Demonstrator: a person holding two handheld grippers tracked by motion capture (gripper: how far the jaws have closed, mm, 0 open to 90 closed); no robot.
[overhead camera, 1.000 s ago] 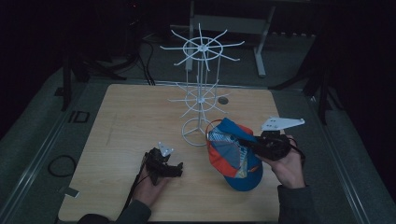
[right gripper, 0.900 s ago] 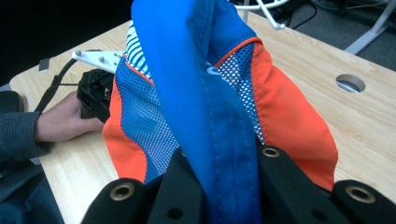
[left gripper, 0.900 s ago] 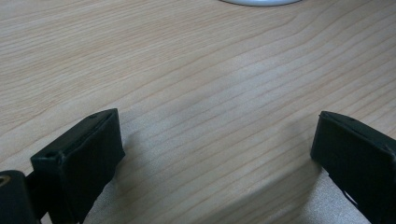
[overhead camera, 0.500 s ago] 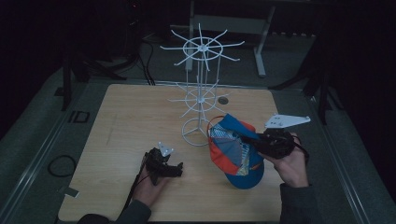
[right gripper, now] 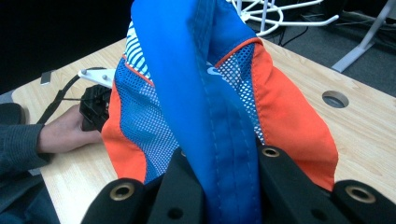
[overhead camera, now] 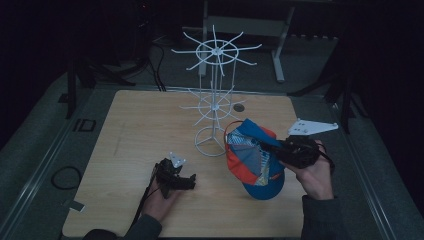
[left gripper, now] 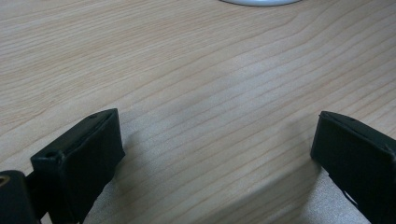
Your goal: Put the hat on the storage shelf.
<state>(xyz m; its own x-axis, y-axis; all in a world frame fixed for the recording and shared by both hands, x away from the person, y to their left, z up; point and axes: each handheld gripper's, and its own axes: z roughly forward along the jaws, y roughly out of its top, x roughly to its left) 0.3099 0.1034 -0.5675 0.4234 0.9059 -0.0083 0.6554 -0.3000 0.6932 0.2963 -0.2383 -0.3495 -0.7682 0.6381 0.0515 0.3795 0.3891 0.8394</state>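
A blue and orange mesh cap (overhead camera: pixel 255 157) hangs in the air right of the white wire rack (overhead camera: pixel 215 107), which stands on the wooden table (overhead camera: pixel 135 125). My right gripper (overhead camera: pixel 272 148) is shut on the cap; in the right gripper view the blue fabric (right gripper: pixel 205 93) is pinched between the two black jaws, and the rack's arms (right gripper: pixel 275 11) show behind it. My left gripper (overhead camera: pixel 192 182) rests low on the table near the front, left of the cap. Its black fingers (left gripper: pixel 79 154) stand wide apart over bare wood with nothing between them.
The rack's round base (overhead camera: pixel 210 142) sits just left of the cap and shows at the top edge of the left gripper view (left gripper: pixel 261 2). A round hole (overhead camera: pixel 239 107) lies in the table behind the rack. Dark floor, cables and metal stands surround the table.
My right gripper has lifted and tilted the cap slightly, shifting it a little toward the rack. The left gripper has stayed in place on the table.
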